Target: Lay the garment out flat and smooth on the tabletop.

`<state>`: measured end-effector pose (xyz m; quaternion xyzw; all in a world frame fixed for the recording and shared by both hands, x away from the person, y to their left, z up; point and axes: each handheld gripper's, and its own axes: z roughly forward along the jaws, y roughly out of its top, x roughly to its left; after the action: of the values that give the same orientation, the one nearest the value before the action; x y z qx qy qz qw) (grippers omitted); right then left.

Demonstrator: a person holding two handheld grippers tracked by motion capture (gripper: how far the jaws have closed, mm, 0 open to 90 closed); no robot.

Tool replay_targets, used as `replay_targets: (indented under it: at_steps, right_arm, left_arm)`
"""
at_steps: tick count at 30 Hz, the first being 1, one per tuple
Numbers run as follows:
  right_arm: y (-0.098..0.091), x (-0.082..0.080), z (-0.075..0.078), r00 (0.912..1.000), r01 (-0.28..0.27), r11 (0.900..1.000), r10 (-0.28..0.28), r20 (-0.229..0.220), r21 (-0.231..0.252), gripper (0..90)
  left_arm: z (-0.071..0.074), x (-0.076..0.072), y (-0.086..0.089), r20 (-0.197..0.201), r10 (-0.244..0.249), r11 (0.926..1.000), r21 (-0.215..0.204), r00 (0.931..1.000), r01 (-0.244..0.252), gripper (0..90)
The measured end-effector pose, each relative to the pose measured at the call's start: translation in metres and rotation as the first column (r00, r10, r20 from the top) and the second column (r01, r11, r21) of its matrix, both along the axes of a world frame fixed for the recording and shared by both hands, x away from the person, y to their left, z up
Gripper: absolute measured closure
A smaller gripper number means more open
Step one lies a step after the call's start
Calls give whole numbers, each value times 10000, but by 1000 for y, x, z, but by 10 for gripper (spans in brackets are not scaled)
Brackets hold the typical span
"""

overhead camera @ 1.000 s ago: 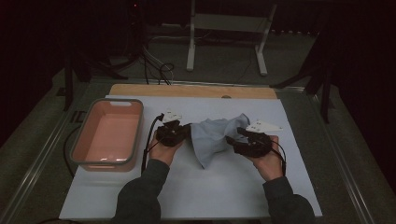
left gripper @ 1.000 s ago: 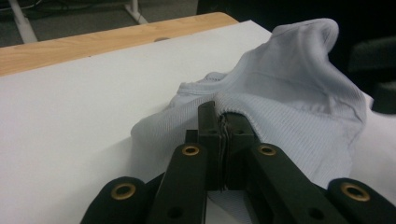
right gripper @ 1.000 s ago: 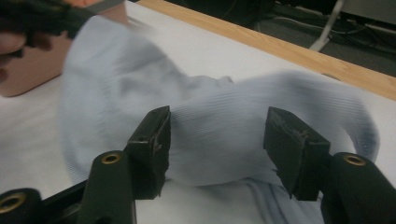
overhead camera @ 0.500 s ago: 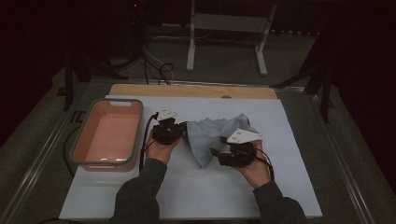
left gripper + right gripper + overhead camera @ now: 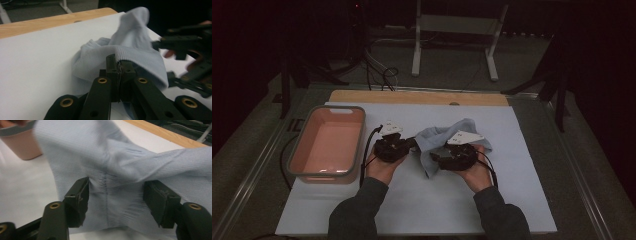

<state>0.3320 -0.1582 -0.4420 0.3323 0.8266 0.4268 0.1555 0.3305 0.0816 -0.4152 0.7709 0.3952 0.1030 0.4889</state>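
A light blue ribbed cloth (image 5: 447, 134) lies bunched on the white mat (image 5: 412, 205) between my two grippers. My left gripper (image 5: 413, 144) is shut on the cloth's left edge; in the left gripper view the jaws (image 5: 119, 67) pinch a fold of the cloth (image 5: 130, 50). My right gripper (image 5: 435, 158) sits at the cloth's near right side. Its jaws have just been opening and stand apart (image 5: 116, 192), with the cloth (image 5: 105, 157) spread between them. The right gripper (image 5: 180, 47) also shows blurred at the right of the left gripper view.
A pink tray with a grey rim (image 5: 328, 145) stands at the left of the mat, its corner (image 5: 25, 147) also in the right gripper view. A wooden strip (image 5: 412, 97) borders the mat's far edge. A metal stand (image 5: 452, 30) and cables lie beyond.
My right gripper has moved left and nearer to the person, onto the cloth's near side. The cloth has bunched up towards the left. The left gripper has stayed put.
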Motion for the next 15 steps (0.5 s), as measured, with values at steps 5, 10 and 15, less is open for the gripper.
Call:
replay_targets:
  at_steps: [5,10,15]
  right_arm:
    - [6,4,1,9996,-266,9996,266,-99,-6,306]
    - [13,5,-1,9932,-1131,9936,1129,-279,-29,256]
    - [21,-2,-3,9755,-2135,9769,2134,-542,32,194]
  left_arm:
    - [3,-11,-2,50,-307,9995,-72,9995,307,896]
    - [5,-21,-2,82,-545,9982,-259,9985,547,896]
    - [7,-21,-2,77,-485,9982,-354,9988,488,896]
